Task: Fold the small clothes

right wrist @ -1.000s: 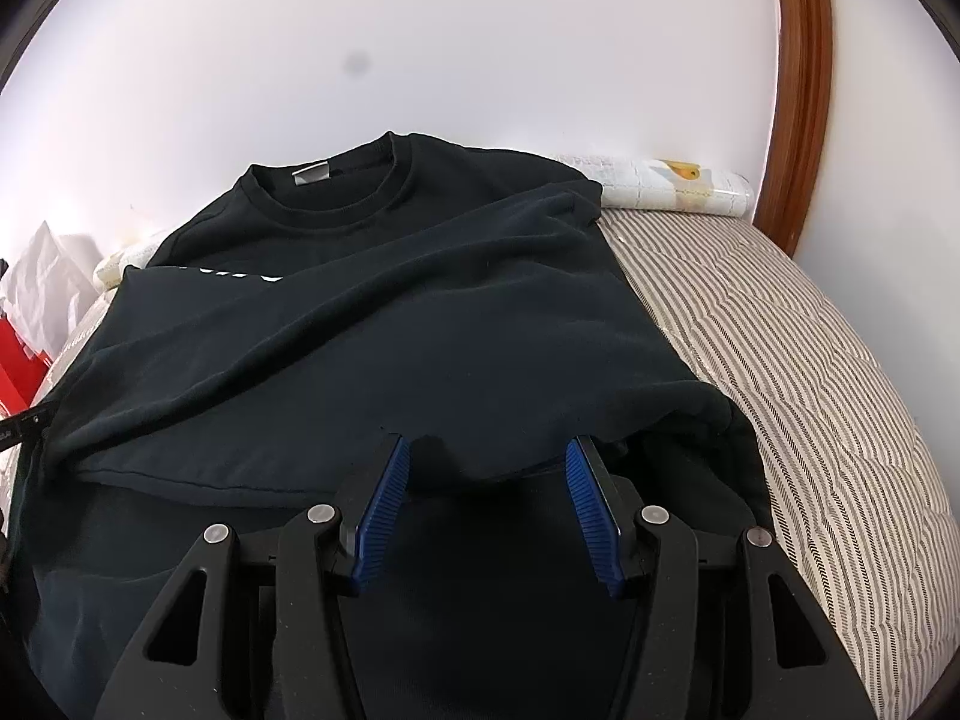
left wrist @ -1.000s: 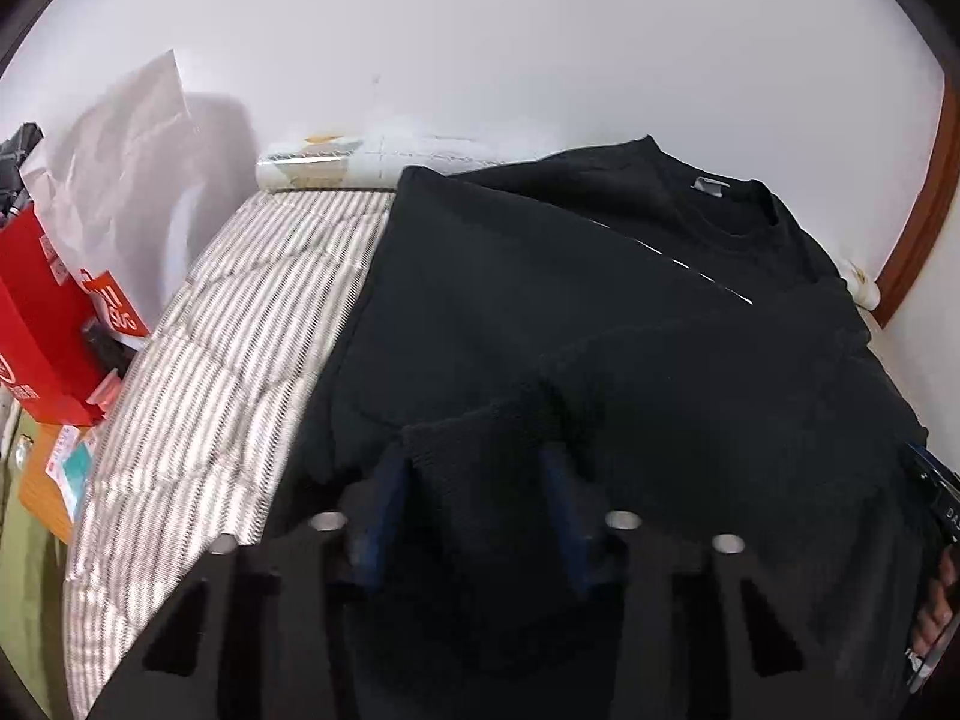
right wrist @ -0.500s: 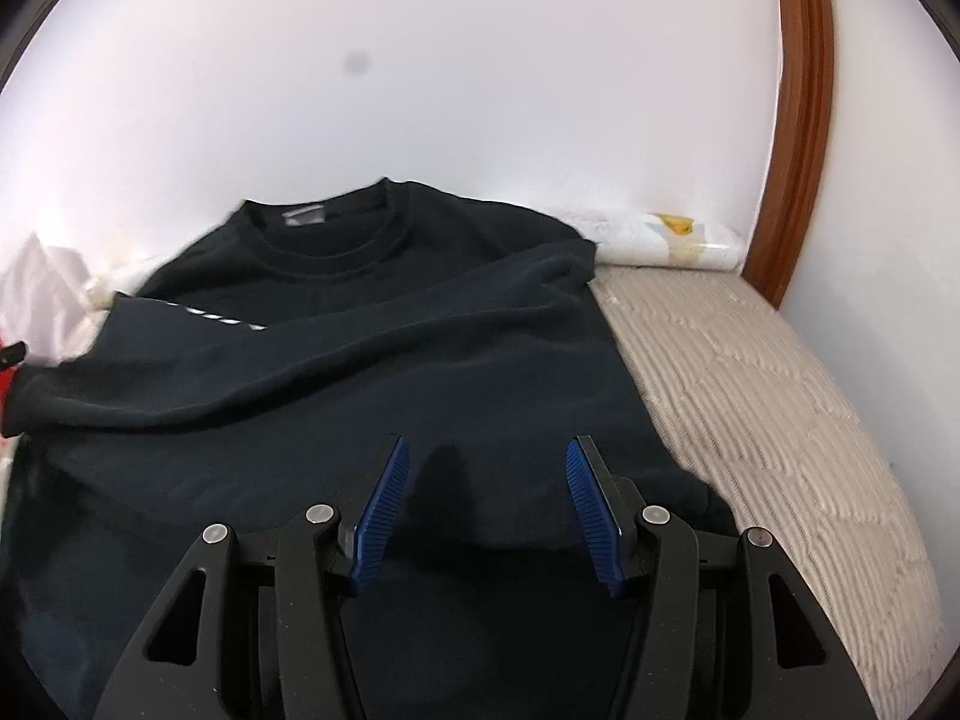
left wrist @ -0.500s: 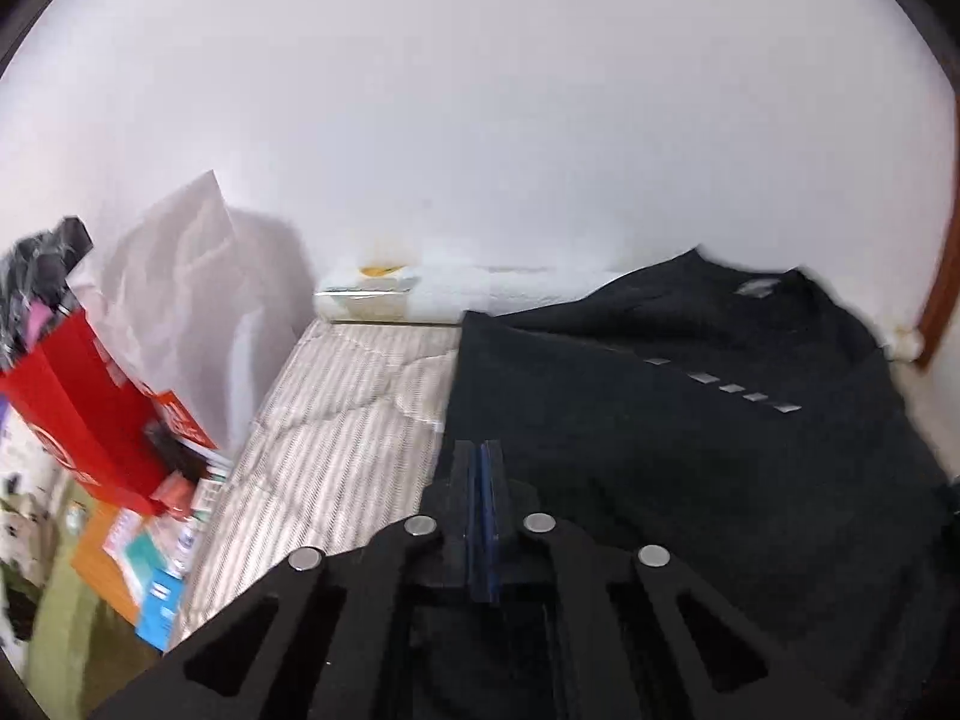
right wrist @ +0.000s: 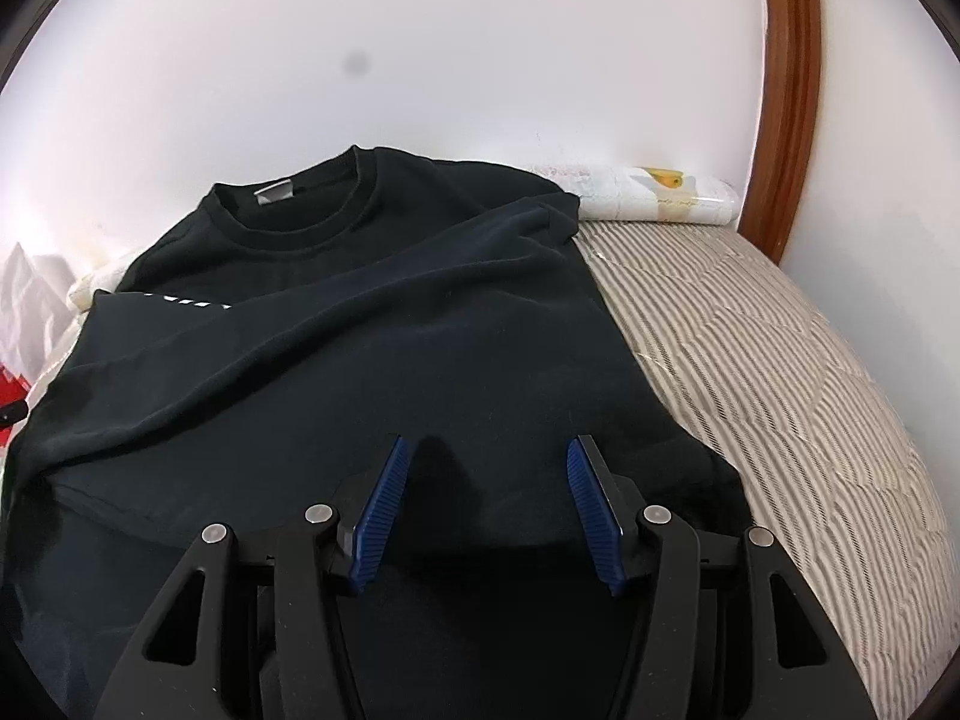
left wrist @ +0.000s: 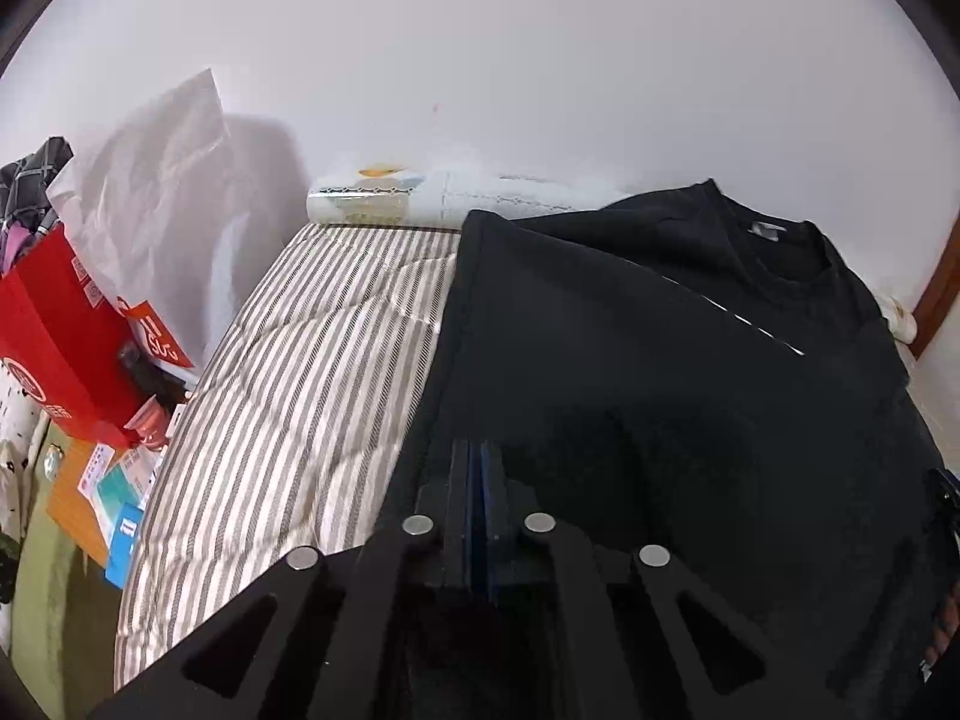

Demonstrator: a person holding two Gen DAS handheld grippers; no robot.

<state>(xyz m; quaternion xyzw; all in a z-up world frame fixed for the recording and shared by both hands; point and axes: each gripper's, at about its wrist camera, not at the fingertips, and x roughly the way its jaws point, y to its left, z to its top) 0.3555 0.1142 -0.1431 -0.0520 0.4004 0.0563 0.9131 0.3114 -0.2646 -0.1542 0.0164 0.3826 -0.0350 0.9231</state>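
Observation:
A black sweatshirt [left wrist: 660, 330] lies flat on a striped mattress [left wrist: 300, 360], collar toward the wall, with a sleeve folded across its chest. My left gripper [left wrist: 477, 456] is shut over the shirt's lower left part. Its blue pads are pressed together and no cloth shows between them. In the right wrist view the same sweatshirt [right wrist: 390, 330] fills the middle. My right gripper [right wrist: 486, 462] stands open just above the lower right part of the shirt, its blue fingers [right wrist: 384, 510] apart and pinching nothing.
A red paper bag [left wrist: 54, 348] and a white paper bag [left wrist: 156, 180] stand left of the bed, with boxes on the floor below. A rolled patterned package [right wrist: 660, 198] lies along the wall. A wooden frame [right wrist: 786, 90] rises at the right. Bare mattress [right wrist: 780, 360] lies right of the shirt.
My left gripper shut; a second ago its fingers stood apart around a fold of black cloth. Its view swung left, then back toward the shirt. The right gripper stays open.

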